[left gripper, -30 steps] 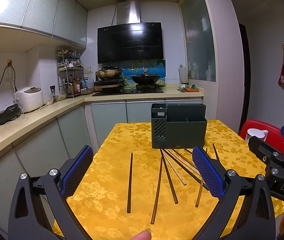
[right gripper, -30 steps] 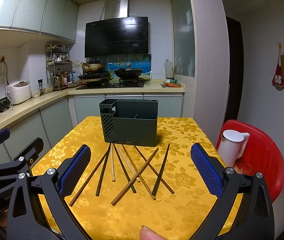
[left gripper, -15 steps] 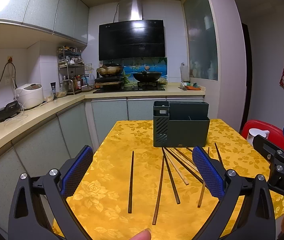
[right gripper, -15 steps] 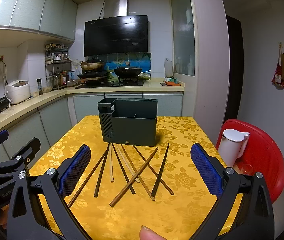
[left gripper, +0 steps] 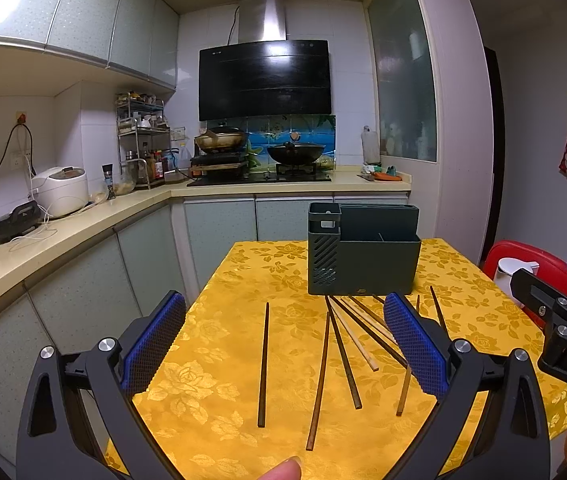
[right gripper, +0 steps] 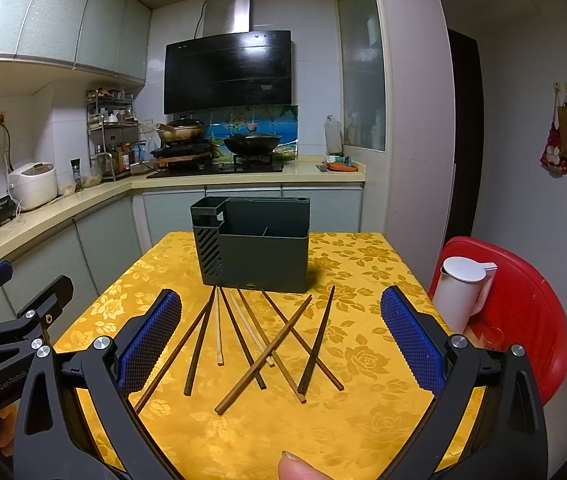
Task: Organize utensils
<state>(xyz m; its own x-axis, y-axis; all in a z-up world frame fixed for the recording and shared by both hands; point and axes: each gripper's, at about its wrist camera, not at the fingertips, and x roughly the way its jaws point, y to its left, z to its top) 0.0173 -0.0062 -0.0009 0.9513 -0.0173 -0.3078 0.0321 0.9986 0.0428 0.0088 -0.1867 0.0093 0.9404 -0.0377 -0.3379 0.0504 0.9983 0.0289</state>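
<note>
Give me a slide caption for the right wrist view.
Open right gripper above scattered chopsticks on a yellow tablecloth, dark utensil holder behind.

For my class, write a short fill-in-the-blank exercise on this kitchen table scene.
1. The chopsticks lie loose on the ____ tablecloth.
2. The dark green utensil holder stands ____ the chopsticks, nearer the stove.
3. Both the left claw and the right claw are ____ and hold nothing.

Missing words: yellow; behind; open
</note>
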